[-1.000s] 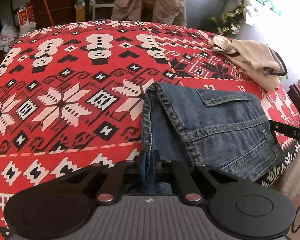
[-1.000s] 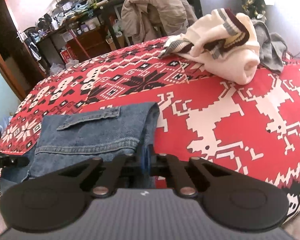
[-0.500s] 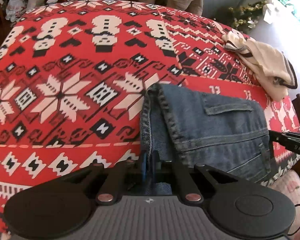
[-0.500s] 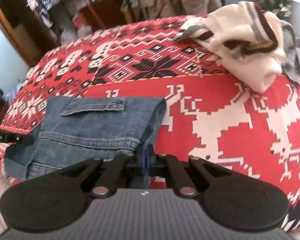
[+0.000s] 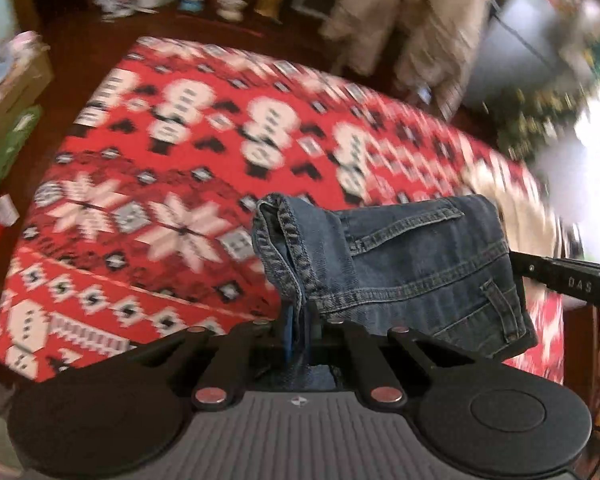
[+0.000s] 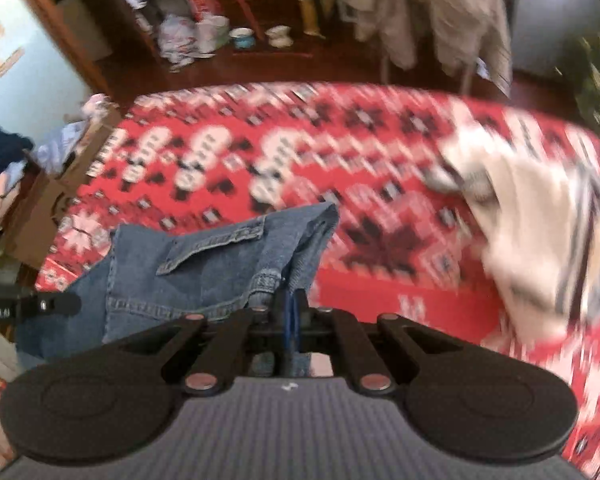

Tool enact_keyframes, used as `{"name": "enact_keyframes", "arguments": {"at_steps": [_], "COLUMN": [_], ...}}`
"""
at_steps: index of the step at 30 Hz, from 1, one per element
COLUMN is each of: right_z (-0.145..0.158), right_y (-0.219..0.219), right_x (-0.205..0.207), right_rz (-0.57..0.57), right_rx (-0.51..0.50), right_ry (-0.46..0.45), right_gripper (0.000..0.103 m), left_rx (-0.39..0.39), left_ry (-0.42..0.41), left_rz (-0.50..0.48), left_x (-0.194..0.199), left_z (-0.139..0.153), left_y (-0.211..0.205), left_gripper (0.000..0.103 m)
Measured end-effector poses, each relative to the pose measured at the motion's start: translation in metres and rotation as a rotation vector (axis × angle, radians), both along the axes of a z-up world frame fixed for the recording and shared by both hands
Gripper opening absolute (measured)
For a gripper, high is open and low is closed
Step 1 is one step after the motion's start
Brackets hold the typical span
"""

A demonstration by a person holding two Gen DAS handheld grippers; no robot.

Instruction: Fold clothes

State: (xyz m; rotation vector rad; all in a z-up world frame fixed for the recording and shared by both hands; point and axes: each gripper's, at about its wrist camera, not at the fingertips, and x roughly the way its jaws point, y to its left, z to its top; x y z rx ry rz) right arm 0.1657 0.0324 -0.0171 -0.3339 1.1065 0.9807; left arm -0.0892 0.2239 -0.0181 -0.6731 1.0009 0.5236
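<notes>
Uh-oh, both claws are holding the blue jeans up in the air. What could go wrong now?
1. The left gripper and right gripper each pinch only a thin edge of the jeans, so the denim might slip out.
2. The folded layers could fall open.
3. Swinging right, the jeans might brush the cream sweater lying on the red blanket.

A bed under a red woven blanket (image 5: 148, 184) patterned with white snowflakes, white rounded figures and black diamonds is filling both views, blurred by motion. A crumpled cream knit garment with dark stripes (image 6: 540, 240) is lying directly on the blanket toward its right side, well apart from the left edge. Around the bed, a dark brown wooden floor (image 6: 228, 68) is showing, carrying small pots and bags.
</notes>
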Motion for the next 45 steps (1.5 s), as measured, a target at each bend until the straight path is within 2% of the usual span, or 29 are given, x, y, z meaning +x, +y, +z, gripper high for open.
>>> {"name": "enact_keyframes", "arguments": {"at_steps": [3, 7, 15, 21, 27, 34, 39, 42, 44, 45], "right_z": [0.022, 0.028, 0.039, 0.016, -0.018, -0.063, -0.101, -0.121, -0.128, -0.13], "right_y": [0.048, 0.13, 0.295, 0.383, 0.434, 0.461, 0.472, 0.474, 0.473, 0.474], "right_x": [0.008, -0.006, -0.034, -0.072, -0.097, -0.096, -0.087, -0.078, -0.074, -0.072], "right_rz": [0.098, 0.276, 0.632, 0.881, 1.033, 1.093, 1.09, 1.064, 1.049, 1.037], "right_rx": [0.015, 0.024, 0.041, 0.029, -0.013, -0.068, -0.095, -0.098, -0.084, -0.084], "right_ry": [-0.007, -0.005, 0.0, 0.023, 0.018, 0.037, 0.03, 0.041, 0.055, 0.064], "right_gripper": [0.001, 0.001, 0.001, 0.001, 0.001, 0.001, 0.001, 0.002, 0.005, 0.007], "left_rx": [0.019, 0.014, 0.071, 0.048, 0.019, -0.044, -0.082, -0.108, -0.121, -0.125], "left_ry": [-0.038, -0.059, -0.005, 0.045, 0.054, 0.09, 0.164, 0.176, 0.176, 0.187], "left_rz": [0.133, 0.308, 0.584, 0.846, 1.039, 1.129, 1.119, 1.09, 1.093, 1.099], "left_x": [-0.019, -0.044, -0.084, -0.099, -0.092, -0.085, -0.094, -0.103, -0.111, -0.115], "left_z": [0.014, 0.02, 0.014, -0.009, -0.035, -0.064, -0.094, -0.111, -0.115, -0.112], "left_y": [0.023, 0.057, 0.099, 0.109, 0.111, 0.109, 0.104, 0.101, 0.102, 0.102], "left_gripper": [0.005, 0.005, 0.005, 0.005, 0.005, 0.005, 0.005, 0.007, 0.011, 0.02]}}
